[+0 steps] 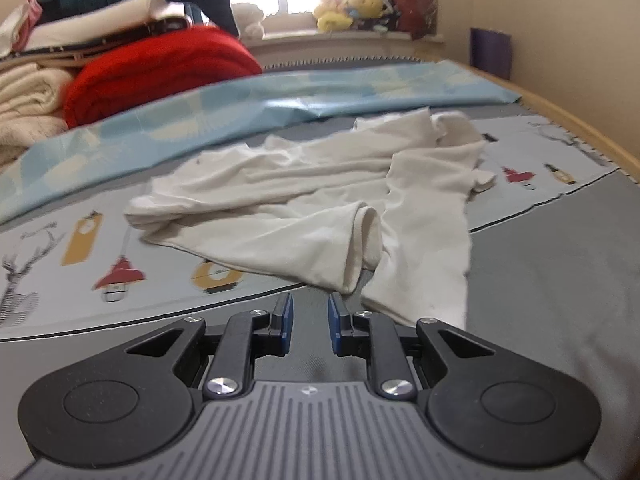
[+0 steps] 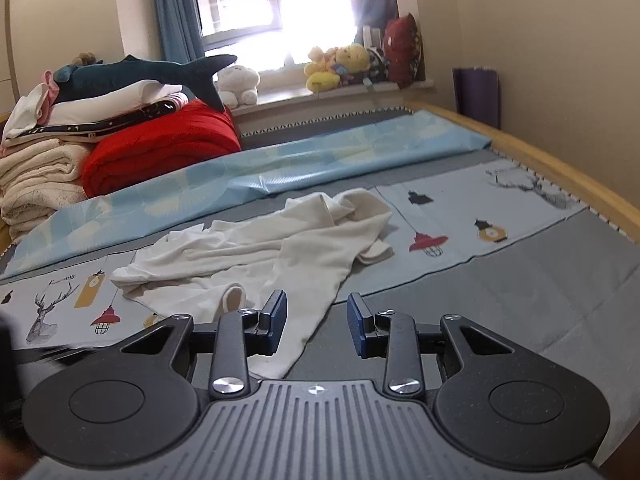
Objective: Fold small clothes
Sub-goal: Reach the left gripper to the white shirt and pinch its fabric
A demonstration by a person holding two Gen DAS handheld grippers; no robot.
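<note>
We can read no brand or label; the small lettering above the deer drawing on the printed mat [image 2: 460, 216] is too small to make out. Our left gripper [image 1: 310, 320] hangs low over the grey bed cover [image 1: 560, 248], pointing forward, its blue-padded jaws apart with a narrow gap and nothing between them, the tips just short of the near hem of the white garment [image 1: 320, 200]. Our right gripper [image 2: 317, 320] sits level and a little higher, jaws spread wider and empty, with its left finger over the garment's near corner; we cannot tell whether it touches the cloth. The white garment [image 2: 256, 256] lies crumpled and unfolded across the mat in the middle of the bed, one cuff turned toward us. Beyond it a light blue sheet [image 2: 240, 184] runs across the bed, with a red blanket [image 2: 160, 148] and stacked linens at far left. The wooden bed edge [image 2: 560, 176] curves along the right, and bare grey cover lies between it and the garment.
</note>
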